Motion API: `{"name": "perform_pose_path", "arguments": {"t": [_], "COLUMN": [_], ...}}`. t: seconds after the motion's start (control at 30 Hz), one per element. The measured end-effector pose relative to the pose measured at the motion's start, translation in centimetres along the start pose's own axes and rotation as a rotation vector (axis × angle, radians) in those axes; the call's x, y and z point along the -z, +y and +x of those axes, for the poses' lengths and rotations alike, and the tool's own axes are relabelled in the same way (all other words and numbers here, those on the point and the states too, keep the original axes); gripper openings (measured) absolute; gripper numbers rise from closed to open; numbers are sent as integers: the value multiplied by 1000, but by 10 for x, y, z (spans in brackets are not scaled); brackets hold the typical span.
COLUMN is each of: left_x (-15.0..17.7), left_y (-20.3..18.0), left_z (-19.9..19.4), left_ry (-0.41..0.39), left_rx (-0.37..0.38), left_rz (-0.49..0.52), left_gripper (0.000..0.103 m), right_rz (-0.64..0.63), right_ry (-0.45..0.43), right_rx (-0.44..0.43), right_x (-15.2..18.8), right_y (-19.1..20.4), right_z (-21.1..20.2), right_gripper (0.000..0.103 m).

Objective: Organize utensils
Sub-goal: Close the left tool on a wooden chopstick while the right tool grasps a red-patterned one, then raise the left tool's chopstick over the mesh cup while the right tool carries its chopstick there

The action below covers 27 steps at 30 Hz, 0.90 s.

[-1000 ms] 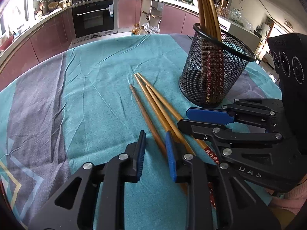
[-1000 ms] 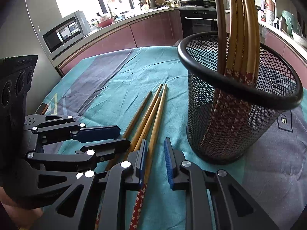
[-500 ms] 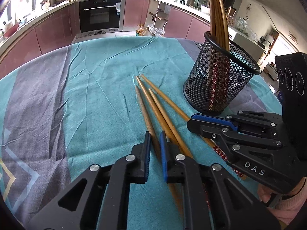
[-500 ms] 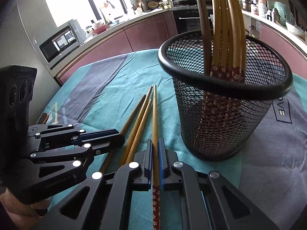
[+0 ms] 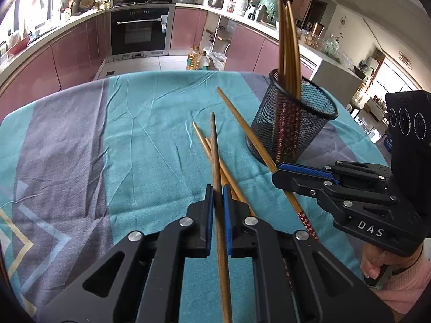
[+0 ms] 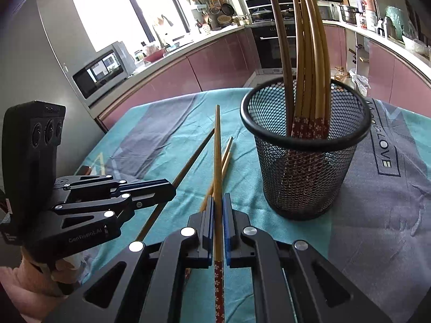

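My left gripper [image 5: 218, 196] pinches a dark chopstick [image 5: 214, 150] at frame center, right gripper [image 6: 218, 207] pinches a lighter chopstick [image 6: 217, 156], w/ mesh holder [image 6: 304, 172] center-right on the teal cloth [image 5: 150, 134].

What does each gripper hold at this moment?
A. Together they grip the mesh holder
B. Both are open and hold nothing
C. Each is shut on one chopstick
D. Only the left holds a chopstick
C: the left gripper pinches a dark chopstick, and the right gripper pinches a lighter chopstick, each between shut blue pads.
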<state>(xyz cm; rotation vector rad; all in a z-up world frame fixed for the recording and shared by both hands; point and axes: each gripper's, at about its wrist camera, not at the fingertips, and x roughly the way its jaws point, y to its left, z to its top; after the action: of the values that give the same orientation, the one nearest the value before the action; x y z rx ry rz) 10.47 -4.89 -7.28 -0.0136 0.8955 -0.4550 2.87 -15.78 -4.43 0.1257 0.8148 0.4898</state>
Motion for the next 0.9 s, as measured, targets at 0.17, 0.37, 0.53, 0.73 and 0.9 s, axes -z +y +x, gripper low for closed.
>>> {"name": "perform_pose_path", "arguments": {"t": [0.17,0.37,0.53,0.73,0.9], "left_x": [-4,-11,-16,-21,-25], "left_y": [-2,-10,-20,-23,-24], "left_z": [-23,-52,-74,-93,-108], "left_ry": [-38,-91,-130,-163,-198], "left_rx": [43,102,147,196,220], "left_rz": [20,50,65,63,62], "left_gripper": [7,7,7,7,7], "right_rz": [-4,10,21,30,29], "right_ry": [-46,-105,-143,-187,-216], "right_rx": [-24,-42,-44,-46,-42], "right_x": [-2,-6,-7,-10,-13], "right_y": [1,-3,-7,-16,-17], "right_z": [-22,-47,-61,-79,-87], "right_gripper": [5,5,6,6,6]}}
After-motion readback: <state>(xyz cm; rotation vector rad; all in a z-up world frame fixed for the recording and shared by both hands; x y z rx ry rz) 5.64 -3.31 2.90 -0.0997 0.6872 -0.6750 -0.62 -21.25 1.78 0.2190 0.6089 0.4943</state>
